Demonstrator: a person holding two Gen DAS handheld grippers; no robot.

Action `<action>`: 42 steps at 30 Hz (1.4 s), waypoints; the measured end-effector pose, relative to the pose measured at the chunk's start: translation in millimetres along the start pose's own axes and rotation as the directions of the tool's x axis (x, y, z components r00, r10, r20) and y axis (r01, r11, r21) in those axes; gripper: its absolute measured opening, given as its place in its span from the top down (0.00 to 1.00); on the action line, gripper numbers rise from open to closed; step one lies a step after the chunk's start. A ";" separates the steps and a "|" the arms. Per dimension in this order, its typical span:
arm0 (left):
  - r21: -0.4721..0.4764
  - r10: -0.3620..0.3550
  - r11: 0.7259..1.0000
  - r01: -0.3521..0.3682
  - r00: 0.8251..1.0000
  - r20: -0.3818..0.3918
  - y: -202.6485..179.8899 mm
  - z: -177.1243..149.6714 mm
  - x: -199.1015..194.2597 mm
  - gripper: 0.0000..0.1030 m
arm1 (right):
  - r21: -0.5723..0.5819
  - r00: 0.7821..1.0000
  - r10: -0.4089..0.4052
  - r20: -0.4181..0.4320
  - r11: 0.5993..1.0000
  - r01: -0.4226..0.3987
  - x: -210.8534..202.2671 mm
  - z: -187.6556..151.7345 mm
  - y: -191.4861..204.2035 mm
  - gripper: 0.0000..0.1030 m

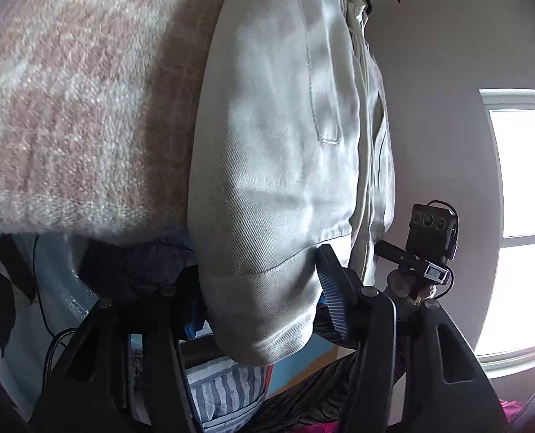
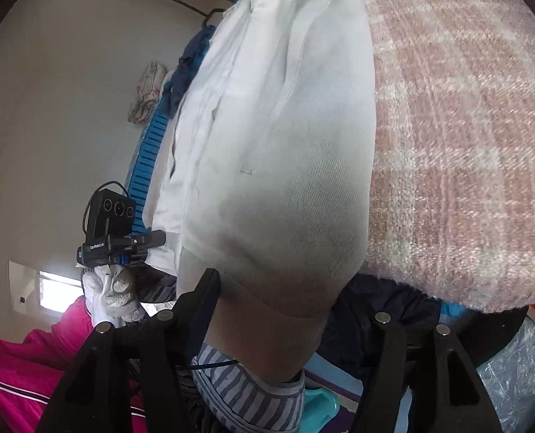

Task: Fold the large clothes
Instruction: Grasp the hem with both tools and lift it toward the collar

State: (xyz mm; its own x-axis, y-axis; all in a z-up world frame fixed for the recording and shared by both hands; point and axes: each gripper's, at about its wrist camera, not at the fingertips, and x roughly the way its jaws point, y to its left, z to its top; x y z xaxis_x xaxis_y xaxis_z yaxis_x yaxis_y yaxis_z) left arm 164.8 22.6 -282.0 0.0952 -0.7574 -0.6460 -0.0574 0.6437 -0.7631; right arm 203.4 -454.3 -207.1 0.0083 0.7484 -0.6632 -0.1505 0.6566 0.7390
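Note:
A large pale grey-white garment (image 1: 285, 144), of twill cloth with seams and a pocket, fills the middle of the left wrist view. It lies against a pink and white fuzzy blanket (image 1: 69, 108). My left gripper (image 1: 267, 285) is shut on the garment's hem; one ribbed finger (image 1: 330, 288) shows on the cloth. In the right wrist view the same garment (image 2: 278, 162) runs up the middle beside the blanket (image 2: 465, 126). My right gripper (image 2: 267, 306) is shut on its hem, with one finger (image 2: 206, 292) on the cloth. Each view shows the other gripper's camera (image 1: 433, 231) (image 2: 112, 216).
A bright window (image 1: 527, 198) is at the right of the left wrist view. A pink garment (image 2: 26, 371) and striped cloth (image 2: 253, 393) lie below. A blue slatted piece (image 2: 148, 151) and blue cloth (image 2: 184, 72) sit behind the garment. A gloved hand (image 2: 112, 296) holds the other gripper.

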 end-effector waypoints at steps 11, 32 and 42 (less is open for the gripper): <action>-0.017 -0.067 0.998 0.067 0.997 -0.026 -28.3 -13.3 -15.0 0.75 | 0.014 0.994 0.105 -0.007 0.994 -0.105 -11.5 -0.1 39.1 0.71; -0.045 -0.263 0.962 0.270 0.957 0.124 -84.9 87.0 -74.3 0.81 | 0.213 0.947 0.176 0.269 0.948 -0.236 -62.5 81.7 65.4 0.77; -0.070 -0.177 0.979 0.192 0.967 0.186 -87.6 183.2 -46.5 0.81 | 0.275 0.946 0.042 0.320 0.952 -0.136 -55.8 162.9 35.3 0.79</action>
State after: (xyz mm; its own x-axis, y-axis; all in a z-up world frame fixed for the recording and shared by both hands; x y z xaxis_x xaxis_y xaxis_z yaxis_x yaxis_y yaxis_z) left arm 347.5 21.5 -181.8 0.2869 -0.8254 -0.4862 -0.1070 0.4767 -0.8725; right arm 358.6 -457.6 -124.7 0.3182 0.7660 -0.5585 0.1278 0.5491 0.8259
